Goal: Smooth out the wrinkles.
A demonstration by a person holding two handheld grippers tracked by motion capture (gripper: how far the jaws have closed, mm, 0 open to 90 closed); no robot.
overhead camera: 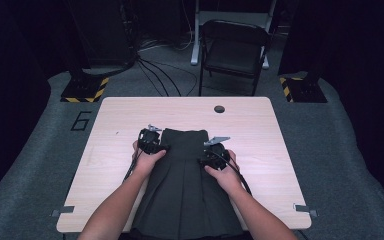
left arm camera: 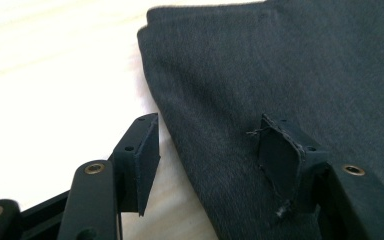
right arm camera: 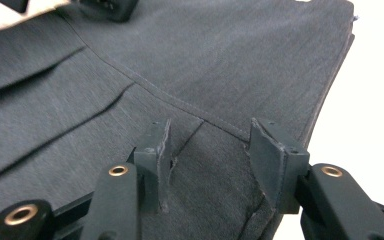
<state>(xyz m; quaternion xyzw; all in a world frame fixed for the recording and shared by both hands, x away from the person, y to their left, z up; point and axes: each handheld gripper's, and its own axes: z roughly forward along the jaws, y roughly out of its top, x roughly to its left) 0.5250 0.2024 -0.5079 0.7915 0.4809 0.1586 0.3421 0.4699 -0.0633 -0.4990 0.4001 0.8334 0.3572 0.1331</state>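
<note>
In the high view, a dark grey skirt (overhead camera: pixel 182 175) lies flat on the light wooden surface (overhead camera: pixel 260 150), with its waistband at the far end and its hem at the near edge. The left gripper (overhead camera: pixel 156 142) sits at the skirt's left side near the top. The right gripper (overhead camera: pixel 211 152) sits over the right side, a bit lower down.

In the left gripper view, the jaws stand wide apart (nothing is pinched). One jaw is over the bare surface (left arm camera: pixel 55 75), the other over the skirt (left arm camera: pixel 280 65), and the skirt's edge runs between them.

In the right gripper view, the jaws are open too and grip nothing. Both hang over the skirt (right arm camera: pixel 220 55), close to the seam under the waistband, near the skirt's side edge.
</note>
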